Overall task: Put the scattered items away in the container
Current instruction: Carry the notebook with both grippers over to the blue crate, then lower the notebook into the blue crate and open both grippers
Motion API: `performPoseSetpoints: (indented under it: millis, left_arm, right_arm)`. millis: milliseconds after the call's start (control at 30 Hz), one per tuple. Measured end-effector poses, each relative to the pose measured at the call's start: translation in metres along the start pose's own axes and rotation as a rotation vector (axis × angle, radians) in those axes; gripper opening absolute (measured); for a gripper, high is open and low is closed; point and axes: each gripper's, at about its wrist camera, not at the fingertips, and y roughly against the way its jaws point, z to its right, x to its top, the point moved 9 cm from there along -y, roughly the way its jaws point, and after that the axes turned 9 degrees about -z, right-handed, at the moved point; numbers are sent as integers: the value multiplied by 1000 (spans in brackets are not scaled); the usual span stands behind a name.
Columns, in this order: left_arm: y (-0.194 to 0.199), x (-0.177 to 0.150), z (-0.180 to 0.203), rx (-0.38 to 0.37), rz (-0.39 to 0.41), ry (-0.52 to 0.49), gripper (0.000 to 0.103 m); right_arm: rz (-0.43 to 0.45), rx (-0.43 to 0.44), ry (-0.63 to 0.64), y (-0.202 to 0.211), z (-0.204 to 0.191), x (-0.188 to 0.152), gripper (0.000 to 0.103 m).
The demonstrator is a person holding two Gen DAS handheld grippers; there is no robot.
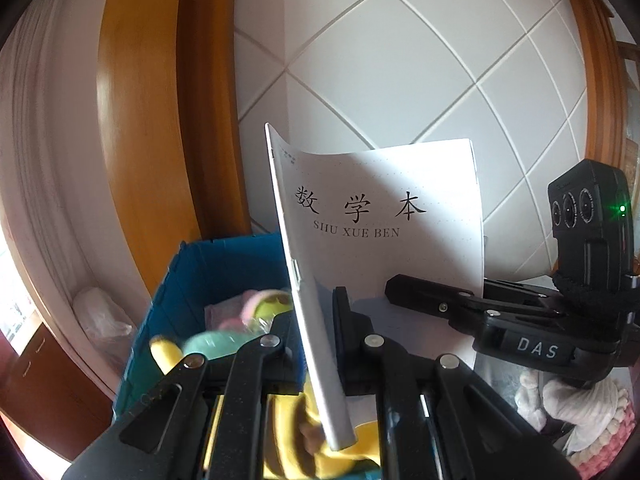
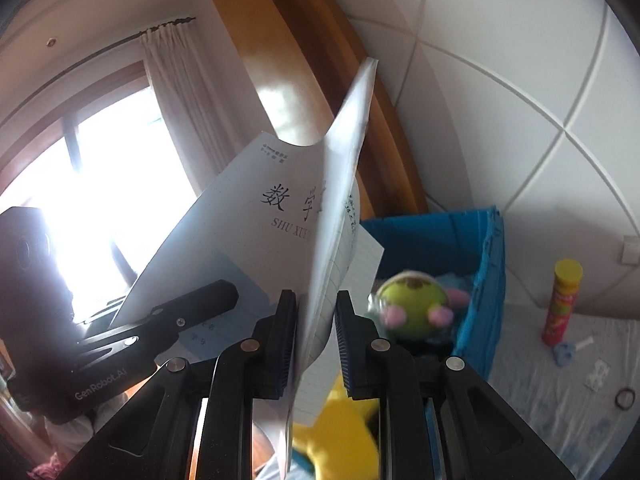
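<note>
A white exercise book (image 1: 380, 208) printed "SHU XUE BEN" hangs upright in the air above the blue container (image 1: 188, 280). My left gripper (image 1: 316, 312) is shut on the book's left edge. My right gripper (image 1: 400, 288) comes in from the right and pinches its lower right corner. In the right wrist view the book (image 2: 248, 232) runs between the pads of my right gripper (image 2: 316, 304), its pages bowed, and my left gripper (image 2: 224, 292) grips it from the left. Inside the container (image 2: 440, 236) lie a round green and pink plush (image 2: 412, 304) and a yellow plush (image 2: 344, 420).
A red and yellow tube (image 2: 560, 304) stands on a pale cloth right of the container, beside a small blue item (image 2: 564, 352) and a dark hair tie (image 2: 625, 398). A white and pink knitted item (image 1: 592, 412) lies at the lower right. A wooden door frame (image 1: 136, 120) and tiled wall stand behind.
</note>
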Motion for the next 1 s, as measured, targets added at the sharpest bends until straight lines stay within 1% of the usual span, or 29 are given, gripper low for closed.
performPoseSetpoints:
  millis: [67, 167, 267, 367, 433, 533, 633, 733, 767, 800, 833, 867, 900, 933, 967, 1000]
  left_arm:
    - [-17, 17, -20, -1, -17, -2, 11]
    - [-54, 32, -49, -9, -72, 6, 11]
    - [-101, 42, -77, -25, -146, 18, 11]
    - [-156, 42, -101, -30, -234, 35, 11]
    - [-189, 41, -114, -30, -290, 44, 11]
    - [-224, 35, -125, -8, -352, 45, 11]
    - [-251, 33, -136, 14, -410, 46, 11]
    - [-277, 30, -147, 7, -473, 69, 12]
    - [-283, 29, -149, 12, -487, 73, 13]
    - [-288, 28, -150, 23, -497, 73, 17]
    - [-293, 26, -151, 33, -509, 74, 21]
    - [-297, 24, -151, 41, -525, 77, 37]
    - [-300, 22, -152, 42, -538, 83, 52]
    - [-302, 20, -154, 35, -549, 93, 58]
    - [-304, 18, -155, 29, -560, 102, 60]
    - [-304, 17, -156, 31, -565, 107, 61]
  right_arm:
    - [4, -6, -11, -19, 1, 19, 20]
    - [-13, -44, -27, -56, 7, 46, 20]
    - [-47, -65, -72, -98, 24, 65, 20]
    - [-95, -80, -124, -143, 45, 79, 20]
    - [-141, -89, -160, -174, 60, 79, 20]
    - [-209, -95, -208, -215, 81, 75, 20]
    - [-274, -117, -254, -249, 106, 69, 20]
    - [-325, -110, -327, -277, 132, 62, 20]
    - [-340, -107, -347, -285, 139, 60, 21]
    - [-355, -108, -358, -291, 145, 57, 23]
    - [-376, -119, -364, -297, 151, 54, 28]
    - [-392, -134, -368, -300, 155, 50, 32]
    - [-398, -146, -373, -301, 158, 47, 41]
    - [-405, -159, -378, -302, 161, 44, 58]
    - [-408, -167, -379, -301, 161, 45, 68]
    - [-406, -173, -375, -298, 159, 48, 86]
